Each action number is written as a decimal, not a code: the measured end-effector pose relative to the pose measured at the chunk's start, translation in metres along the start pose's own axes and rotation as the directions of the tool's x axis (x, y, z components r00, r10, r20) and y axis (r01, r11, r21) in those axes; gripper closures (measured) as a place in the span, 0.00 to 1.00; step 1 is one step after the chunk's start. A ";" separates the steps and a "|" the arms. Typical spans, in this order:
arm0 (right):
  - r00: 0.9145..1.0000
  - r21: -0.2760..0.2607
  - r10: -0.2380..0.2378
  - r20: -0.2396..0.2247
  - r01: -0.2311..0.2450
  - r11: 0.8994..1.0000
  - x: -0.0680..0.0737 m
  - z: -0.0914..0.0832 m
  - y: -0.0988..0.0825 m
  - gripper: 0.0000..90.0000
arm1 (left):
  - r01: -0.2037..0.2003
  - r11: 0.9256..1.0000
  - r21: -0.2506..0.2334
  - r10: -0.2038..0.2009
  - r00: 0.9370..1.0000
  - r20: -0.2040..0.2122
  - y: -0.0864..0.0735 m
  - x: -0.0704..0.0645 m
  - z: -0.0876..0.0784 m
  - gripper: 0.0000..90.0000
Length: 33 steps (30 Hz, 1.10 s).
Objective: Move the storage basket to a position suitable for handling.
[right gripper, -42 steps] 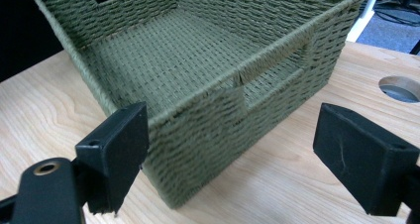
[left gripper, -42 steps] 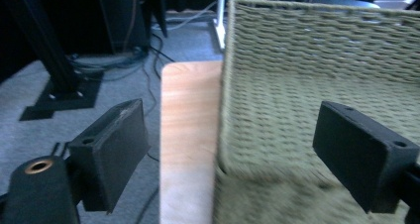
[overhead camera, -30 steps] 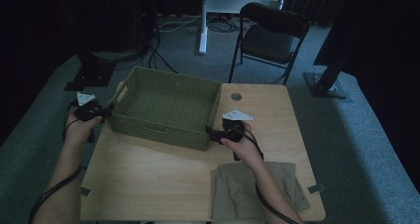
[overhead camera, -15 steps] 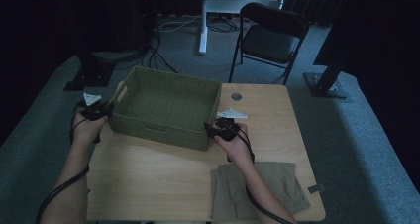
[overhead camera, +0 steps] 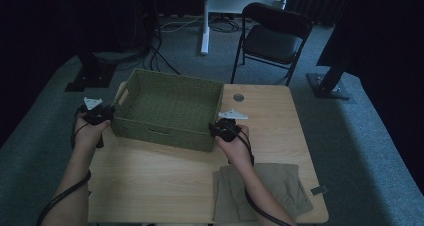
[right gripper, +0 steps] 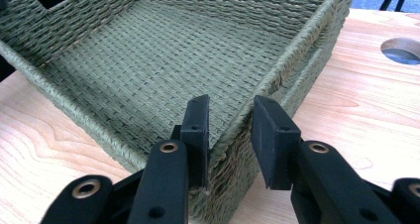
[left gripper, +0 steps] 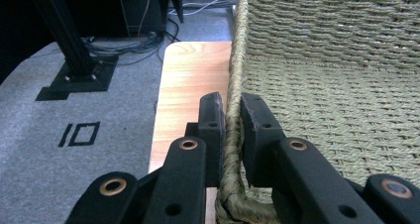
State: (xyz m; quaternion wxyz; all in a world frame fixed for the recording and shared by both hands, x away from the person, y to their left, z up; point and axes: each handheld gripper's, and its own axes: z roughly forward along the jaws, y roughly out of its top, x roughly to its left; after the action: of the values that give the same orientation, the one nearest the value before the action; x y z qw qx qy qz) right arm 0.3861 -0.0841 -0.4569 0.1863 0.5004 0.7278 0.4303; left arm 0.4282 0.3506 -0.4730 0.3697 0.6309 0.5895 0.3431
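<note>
— Wooden counter [overhead camera: 165,176], dim room: where's the woven green basket [overhead camera: 170,108]?
— At its far left part. Left gripper [left gripper: 232,116] is clamped on one end's rim; right gripper [right gripper: 229,117], jaws just closing, straddles the opposite near corner's wall, one pad not yet touching.

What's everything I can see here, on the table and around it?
Woven basket: one, green, empty, on the far left part of the table.
Folded cloth: one, khaki, at the near right edge of the table.
Table: one, light wood, with a round hole near its far edge.
Folding chair: one, black, on the floor beyond the table.
Cables: several, dark, on the grey carpet at far left.
Left hand-held gripper: one, black, jaws clamped on the basket's left rim.
Right hand-held gripper: one, black, jaws astride the basket's near right corner, just been closing; the left pad touches the wall, the right stands off.
</note>
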 end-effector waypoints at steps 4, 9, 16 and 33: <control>1.000 0.003 0.001 0.008 -0.001 1.000 -0.002 -0.001 0.000 0.78 | 0.010 1.000 0.009 -0.010 1.000 0.003 -0.002 -0.004 -0.005 0.91; 1.000 0.000 0.005 0.023 -0.005 1.000 -0.007 -0.003 0.000 0.79 | 0.016 1.000 0.018 -0.015 1.000 -0.020 -0.005 -0.012 -0.012 0.91; 0.999 0.003 0.022 0.032 -0.022 1.000 -0.015 -0.008 -0.001 0.81 | 0.035 0.999 0.008 -0.034 0.999 -0.019 -0.013 -0.023 -0.024 0.92; 0.997 0.002 0.037 0.064 -0.038 0.999 -0.028 -0.018 -0.006 0.84 | 0.047 0.999 0.010 -0.047 0.999 0.003 -0.024 -0.042 -0.043 0.92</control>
State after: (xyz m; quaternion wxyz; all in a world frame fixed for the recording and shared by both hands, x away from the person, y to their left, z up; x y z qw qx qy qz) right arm 0.3819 -0.1175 -0.4565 0.2007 0.5278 0.7126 0.4164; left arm 0.3758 0.3124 -0.4728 0.3754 0.6192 0.6053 0.3305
